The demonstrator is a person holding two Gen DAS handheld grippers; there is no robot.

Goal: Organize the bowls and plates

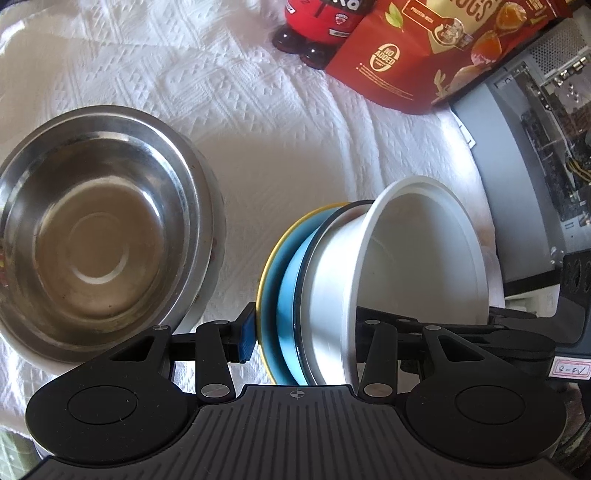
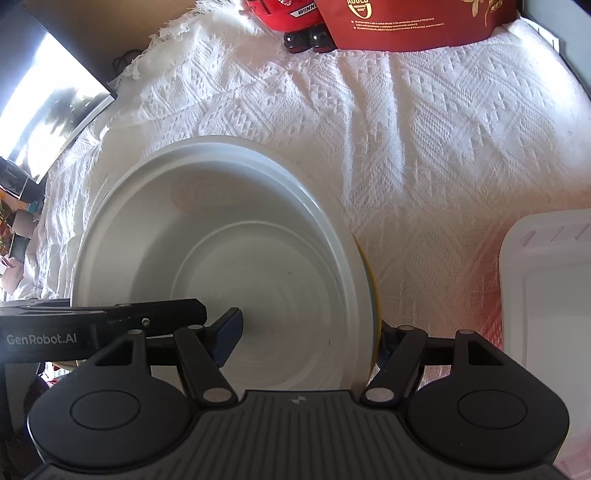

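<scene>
A nested stack of bowls is held on its side above the white cloth: a white bowl [image 1: 417,258] innermost, a blue one [image 1: 288,280] and a yellow-rimmed one [image 1: 266,266] outside. My left gripper [image 1: 303,336] is shut on the stack's edge, its blue pad [image 1: 246,338] against the yellow bowl. In the right wrist view the white bowl [image 2: 229,236] faces me. My right gripper [image 2: 306,336] is shut on the same stack, one finger [image 2: 227,332] inside the white bowl, the other behind the yellow rim [image 2: 376,306]. A steel bowl [image 1: 99,229] sits on the cloth at left.
A red snack bag [image 1: 436,55] and a red bottle [image 1: 317,26] stand at the back. A computer case [image 1: 535,155] is at the right. A translucent plastic container [image 2: 550,295] lies right of the stack. The cloth's fringed edge [image 2: 155,48] is at far left.
</scene>
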